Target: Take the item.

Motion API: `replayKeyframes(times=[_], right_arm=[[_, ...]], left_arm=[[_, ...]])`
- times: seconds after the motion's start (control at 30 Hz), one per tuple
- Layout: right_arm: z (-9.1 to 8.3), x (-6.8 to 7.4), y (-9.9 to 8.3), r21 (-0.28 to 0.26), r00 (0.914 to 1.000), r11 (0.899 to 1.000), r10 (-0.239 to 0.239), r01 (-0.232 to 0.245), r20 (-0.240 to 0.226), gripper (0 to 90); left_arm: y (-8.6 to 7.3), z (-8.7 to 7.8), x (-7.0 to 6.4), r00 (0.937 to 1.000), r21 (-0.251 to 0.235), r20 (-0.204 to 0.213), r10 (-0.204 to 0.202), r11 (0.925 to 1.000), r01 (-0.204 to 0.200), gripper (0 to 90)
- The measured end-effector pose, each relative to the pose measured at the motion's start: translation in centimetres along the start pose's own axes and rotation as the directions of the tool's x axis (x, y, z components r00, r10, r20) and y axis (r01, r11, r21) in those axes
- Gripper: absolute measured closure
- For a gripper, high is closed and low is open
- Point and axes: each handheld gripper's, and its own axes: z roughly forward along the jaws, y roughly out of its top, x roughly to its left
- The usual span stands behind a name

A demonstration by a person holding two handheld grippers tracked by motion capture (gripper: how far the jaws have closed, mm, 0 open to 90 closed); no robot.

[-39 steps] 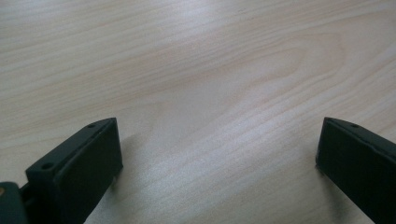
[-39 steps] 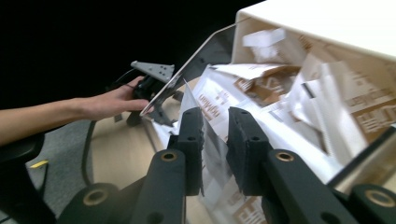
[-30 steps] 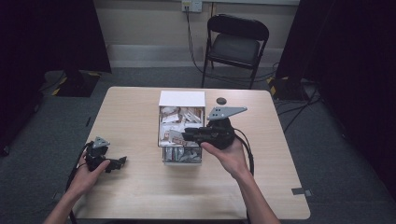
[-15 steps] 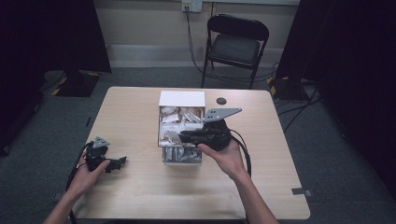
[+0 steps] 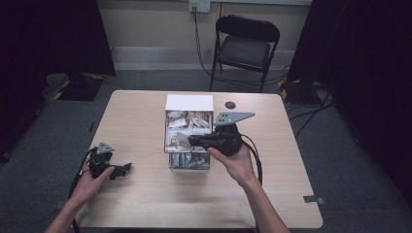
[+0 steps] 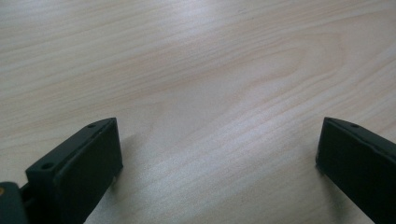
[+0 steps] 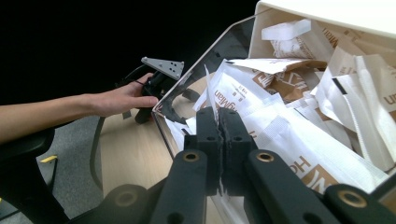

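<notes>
A clear box (image 5: 169, 145) with a white lid part (image 5: 189, 102) stands mid-table, full of white and brown paper sachets (image 5: 187, 121). My right gripper (image 5: 190, 141) hovers over the box, pointing left, shut on the edge of one white sachet (image 7: 208, 93) that stands upright between its jaws. The sachet heap (image 7: 299, 102) lies just beyond, inside the clear wall (image 7: 205, 51). My left gripper (image 5: 127, 168) rests low at the table's near left, held in a hand. Its jaws stand wide apart (image 6: 217, 140) over bare wood with nothing between them.
A small black round disc (image 5: 230, 105) lies on the table behind the box. A black folding chair (image 5: 245, 46) stands beyond the far edge. Cables trail from both grippers. The light wooden table (image 5: 145, 204) has bare room on the near side.
My right gripper has shifted slightly left over the box, still closed. The left gripper has not moved.
</notes>
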Motion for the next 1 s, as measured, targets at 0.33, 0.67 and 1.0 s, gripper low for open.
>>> replayKeyframes(times=[0.33, 0.67, 1.0], right_arm=[[-0.9, -0.2, 0.3, -0.044, 0.9997, 0.999, 0.012, -0.011, 0.019, 88.5], [-1.8, -0.3, 0.4, -0.074, 0.9993, 0.997, 0.016, -0.014, 0.034, 88.6], [-2.6, -0.1, 0.5, -0.095, 0.9989, 0.995, 0.011, -0.007, 0.045, 88.6]], left_arm=[[0.0, 0.0, 0.0, 1.0, 0.0, 0.0, 0.0, 1.0, 0.0, 0.0], [0.0, 0.0, 0.0, 1.0, 0.0, 0.0, 0.0, 1.0, 0.0, 0.0], [0.0, 0.0, 0.0, 1.0, 0.0, 0.0, 0.0, 1.0, 0.0, 0.0]])
